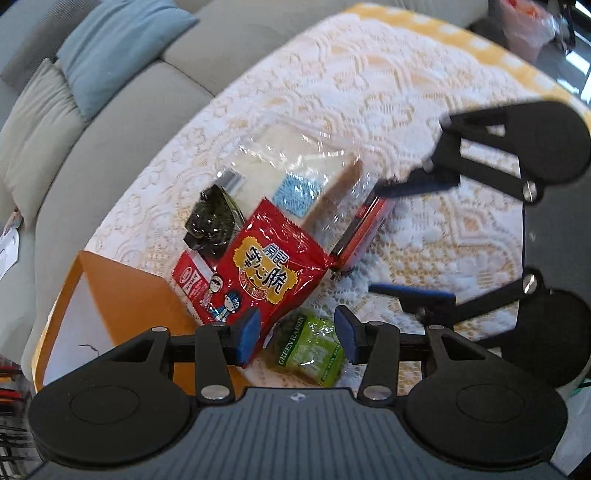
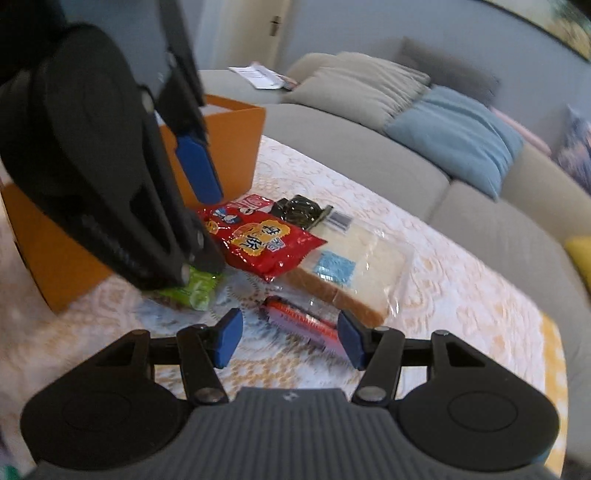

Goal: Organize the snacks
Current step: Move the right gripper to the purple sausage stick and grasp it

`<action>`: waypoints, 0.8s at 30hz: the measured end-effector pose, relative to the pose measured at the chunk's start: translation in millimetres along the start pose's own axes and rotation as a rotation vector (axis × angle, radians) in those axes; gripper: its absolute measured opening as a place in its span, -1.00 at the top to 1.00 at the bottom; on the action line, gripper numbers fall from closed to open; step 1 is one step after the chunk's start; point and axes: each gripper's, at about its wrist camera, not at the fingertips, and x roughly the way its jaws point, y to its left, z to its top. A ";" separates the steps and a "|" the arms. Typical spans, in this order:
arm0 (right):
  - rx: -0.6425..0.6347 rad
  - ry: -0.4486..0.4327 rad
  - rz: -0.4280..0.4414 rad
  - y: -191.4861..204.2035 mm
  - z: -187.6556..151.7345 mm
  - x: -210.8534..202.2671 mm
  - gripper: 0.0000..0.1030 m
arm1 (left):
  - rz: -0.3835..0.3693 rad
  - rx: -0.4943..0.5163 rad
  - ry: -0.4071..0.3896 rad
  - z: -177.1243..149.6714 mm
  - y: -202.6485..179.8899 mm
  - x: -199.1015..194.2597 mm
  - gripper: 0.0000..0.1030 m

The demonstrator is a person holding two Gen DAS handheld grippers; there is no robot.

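A pile of snacks lies on the lace-covered table point(image 1: 369, 92). It holds a red snack bag point(image 1: 266, 266) point(image 2: 258, 240), bagged sliced bread point(image 1: 295, 173) point(image 2: 362, 266), a dark seaweed rice ball point(image 1: 212, 218) point(image 2: 299, 208), a red-and-white carton point(image 1: 192, 277) and a green raisin packet point(image 1: 310, 347) point(image 2: 195, 288). A red wrapped bar point(image 1: 364, 229) point(image 2: 299, 321) lies beside the bread. My left gripper point(image 1: 297, 336) point(image 2: 210, 229) hangs open just over the raisin packet. My right gripper point(image 2: 290, 339) point(image 1: 380, 238) is open above the red bar. Neither holds anything.
An open orange box point(image 1: 122, 280) point(image 2: 236, 140) stands right beside the pile, white inside. A grey sofa point(image 1: 129, 122) point(image 2: 369, 155) with blue and beige cushions runs along the table's far side. A plastic bag point(image 1: 528, 26) sits beyond the table's corner.
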 end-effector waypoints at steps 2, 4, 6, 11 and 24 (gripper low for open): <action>-0.027 0.003 0.002 -4.6 -1.9 8.9 -0.09 | -0.006 0.005 0.025 1.6 0.3 10.4 -0.06; -0.033 0.010 0.010 -10.4 -4.2 14.5 -0.09 | -0.006 0.012 0.042 3.2 0.4 19.0 -0.06; -0.023 0.022 0.022 -18.2 -7.1 21.5 -0.09 | -0.005 0.012 0.058 5.6 1.0 26.6 -0.06; 0.027 0.049 0.036 -36.0 -15.0 37.0 -0.08 | 0.018 -0.007 0.071 15.6 5.1 39.9 -0.13; 0.140 0.206 0.244 -47.7 -7.2 30.0 0.55 | 0.159 0.052 0.058 12.2 2.4 47.3 -0.12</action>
